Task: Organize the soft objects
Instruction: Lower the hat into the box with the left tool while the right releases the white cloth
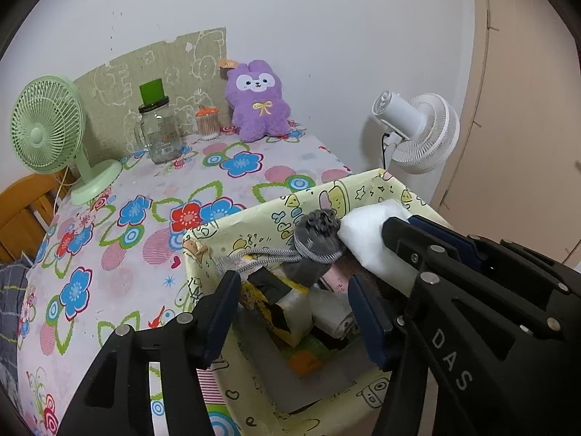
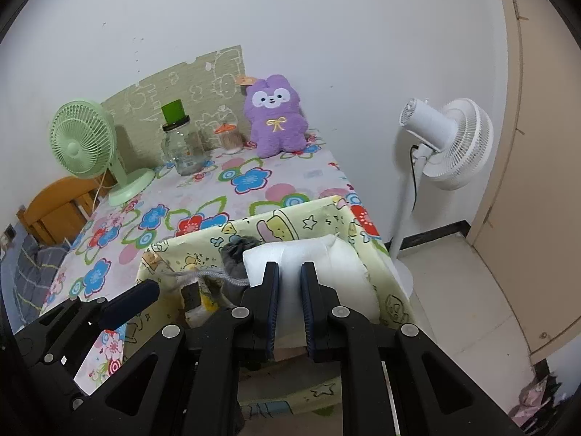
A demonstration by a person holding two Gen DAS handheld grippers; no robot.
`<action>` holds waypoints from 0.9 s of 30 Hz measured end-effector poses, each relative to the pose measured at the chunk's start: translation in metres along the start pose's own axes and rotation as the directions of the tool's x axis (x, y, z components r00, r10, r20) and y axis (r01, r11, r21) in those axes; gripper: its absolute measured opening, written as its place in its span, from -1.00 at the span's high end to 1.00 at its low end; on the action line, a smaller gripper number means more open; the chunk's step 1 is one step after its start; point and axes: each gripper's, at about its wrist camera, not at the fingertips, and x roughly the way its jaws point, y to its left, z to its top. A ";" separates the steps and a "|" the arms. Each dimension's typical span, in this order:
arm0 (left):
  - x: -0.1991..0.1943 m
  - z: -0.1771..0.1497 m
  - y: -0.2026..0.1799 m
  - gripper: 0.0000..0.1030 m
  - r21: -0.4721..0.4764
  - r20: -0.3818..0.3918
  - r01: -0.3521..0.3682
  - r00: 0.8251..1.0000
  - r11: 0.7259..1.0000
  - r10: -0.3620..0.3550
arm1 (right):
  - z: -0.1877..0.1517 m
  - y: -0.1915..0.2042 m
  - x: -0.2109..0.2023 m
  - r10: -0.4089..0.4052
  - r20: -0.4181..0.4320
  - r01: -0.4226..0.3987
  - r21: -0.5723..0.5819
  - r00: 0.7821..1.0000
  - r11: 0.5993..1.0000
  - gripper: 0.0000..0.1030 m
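Note:
A yellow cartoon-print box (image 1: 261, 214) stands at the near right corner of the flowered table (image 1: 109, 239). Inside it lie a grey drawstring pouch (image 1: 317, 241) and some packets. My left gripper (image 1: 296, 312) hangs open over the box's contents, with nothing pressed between its pads. My right gripper (image 2: 290, 303) is shut on a white soft cushion (image 2: 326, 265), held over the box's right side next to the pouch (image 2: 236, 258). The left wrist view shows that gripper (image 1: 403, 225) on the cushion (image 1: 366, 232). A purple plush rabbit (image 1: 258, 101) sits against the wall at the table's far end.
A green desk fan (image 1: 47, 127), a glass jar with a green lid (image 1: 159, 127) and a tub of cotton swabs (image 1: 207, 123) stand along the back of the table. A white pedestal fan (image 2: 446, 138) stands on the floor to the right. A wooden chair (image 1: 21, 214) is at the left.

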 end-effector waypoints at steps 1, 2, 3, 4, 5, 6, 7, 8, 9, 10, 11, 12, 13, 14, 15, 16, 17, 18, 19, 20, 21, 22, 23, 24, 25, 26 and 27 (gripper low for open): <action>0.000 0.000 0.001 -0.25 -0.001 -0.004 0.002 1.000 1.000 -0.002 | 0.000 0.001 0.001 0.007 -0.003 -0.007 -0.002 1.000 1.000 0.70; 0.000 -0.001 0.002 -0.28 -0.002 -0.006 0.004 1.000 1.000 -0.004 | 0.000 0.002 0.002 0.014 -0.005 -0.014 -0.003 1.000 1.000 0.70; 0.000 -0.001 0.002 -0.31 -0.003 -0.007 0.005 1.000 1.000 -0.005 | -0.001 0.003 0.003 0.021 -0.002 -0.021 -0.001 1.000 1.000 0.70; 0.000 -0.001 0.003 -0.32 -0.004 -0.006 0.003 1.000 1.000 -0.003 | 0.000 0.004 0.003 0.027 -0.004 -0.027 -0.003 1.000 1.000 0.68; -0.001 -0.001 0.004 -0.33 -0.007 -0.005 -0.001 1.000 1.000 0.001 | 0.000 0.006 0.004 0.034 -0.010 -0.034 -0.009 0.999 0.999 0.67; -0.002 -0.002 0.004 -0.33 -0.009 -0.003 -0.006 1.000 1.000 0.006 | 0.000 0.007 0.005 0.038 -0.015 -0.039 -0.012 0.999 0.999 0.65; -0.003 -0.002 0.005 -0.34 -0.011 -0.003 -0.010 1.000 1.000 0.010 | 0.000 0.008 0.004 0.041 -0.020 -0.041 -0.015 0.999 0.999 0.60; -0.004 -0.002 0.005 -0.36 -0.013 -0.006 -0.012 1.000 1.000 0.012 | 0.000 0.008 0.004 0.042 -0.022 -0.043 -0.016 0.999 0.999 0.53; -0.005 -0.002 0.006 -0.37 -0.014 -0.008 -0.010 1.000 1.000 0.010 | 0.000 0.009 0.003 0.045 -0.025 -0.046 -0.016 0.999 0.999 0.47; -0.006 -0.003 0.006 -0.38 -0.014 -0.007 -0.008 1.000 1.000 0.008 | 0.000 0.010 0.002 0.048 -0.025 -0.049 -0.015 0.999 0.999 0.26; -0.008 -0.003 0.006 -0.40 -0.015 -0.004 -0.010 1.000 1.000 0.010 | 0.000 0.010 0.000 0.053 -0.019 -0.054 -0.012 0.998 0.999 -0.03; -0.010 -0.003 0.007 -0.42 -0.016 -0.002 -0.012 1.000 1.000 0.012 | -0.001 0.011 -0.005 0.061 0.000 -0.061 -0.003 0.998 0.998 -0.15; -0.012 -0.003 0.008 -0.43 -0.017 0.002 -0.015 1.000 1.000 0.015 | -0.002 0.011 -0.009 0.062 0.015 -0.062 0.000 0.998 0.998 -0.29; -0.016 -0.003 0.010 -0.45 -0.020 0.008 -0.020 1.000 1.000 0.020 | -0.003 0.013 -0.013 0.061 0.031 -0.061 0.000 0.998 0.998 -0.31; -0.019 -0.004 0.011 -0.47 -0.023 0.013 -0.023 1.000 0.999 0.023 | -0.003 0.015 -0.018 0.058 0.042 -0.058 -0.010 0.997 0.998 -0.31; -0.023 -0.004 0.012 -0.49 -0.025 0.016 -0.026 1.000 0.999 0.026 | -0.002 0.018 -0.021 0.057 0.047 -0.056 -0.020 0.997 0.998 -0.33; -0.025 -0.005 0.014 -0.54 -0.026 0.019 -0.029 0.999 0.999 0.030 | -0.002 0.019 -0.024 0.056 0.051 -0.055 -0.025 0.997 0.998 -0.38; -0.029 -0.005 0.015 -0.60 -0.027 0.026 -0.037 0.999 0.999 0.037 | -0.002 0.022 -0.029 0.053 0.062 -0.051 -0.031 0.997 0.998 -0.40; -0.032 -0.006 0.015 -0.62 -0.027 0.035 -0.046 0.998 0.999 0.047 | -0.002 0.023 -0.032 0.050 0.069 -0.048 -0.033 0.996 0.998 -0.45; -0.037 -0.006 0.016 -0.64 -0.026 0.045 -0.054 0.997 0.998 0.055 | -0.002 0.025 -0.036 0.049 0.076 -0.046 -0.035 0.996 0.998 -0.48; -0.042 -0.007 0.017 -0.66 -0.024 0.054 -0.059 0.997 0.998 0.060 | -0.002 0.027 -0.040 0.051 0.084 -0.048 -0.038 0.995 0.998 -0.48; -0.047 -0.008 0.019 -0.67 -0.024 0.062 -0.061 0.996 0.998 0.063 | -0.002 0.029 -0.043 0.055 0.088 -0.051 -0.040 0.995 0.998 -0.49; -0.050 -0.009 0.019 -0.69 -0.025 0.068 -0.064 0.995 0.998 0.066 | -0.002 0.031 -0.046 0.058 0.092 -0.054 -0.042 0.994 0.998 -0.49; -0.055 -0.010 0.021 -0.71 -0.025 0.075 -0.068 0.995 0.997 0.070 | -0.003 0.034 -0.051 0.060 0.098 -0.056 -0.045 0.993 0.997 -0.50; -0.058 -0.011 0.022 -0.72 -0.026 0.080 -0.070 0.994 0.997 0.072 | -0.004 0.036 -0.055 0.060 0.102 -0.055 -0.048 0.993 0.997 -0.52; -0.062 -0.012 0.023 -0.74 -0.026 0.087 -0.073 0.993 0.997 0.075 | -0.004 0.039 -0.058 0.059 0.108 -0.053 -0.052 0.992 0.997 -0.55; -0.066 -0.013 0.025 -0.75 -0.026 0.093 -0.076 0.993 0.997 0.078 | -0.005 0.042 -0.062 0.054 0.116 -0.048 -0.056 0.992 0.997 -0.57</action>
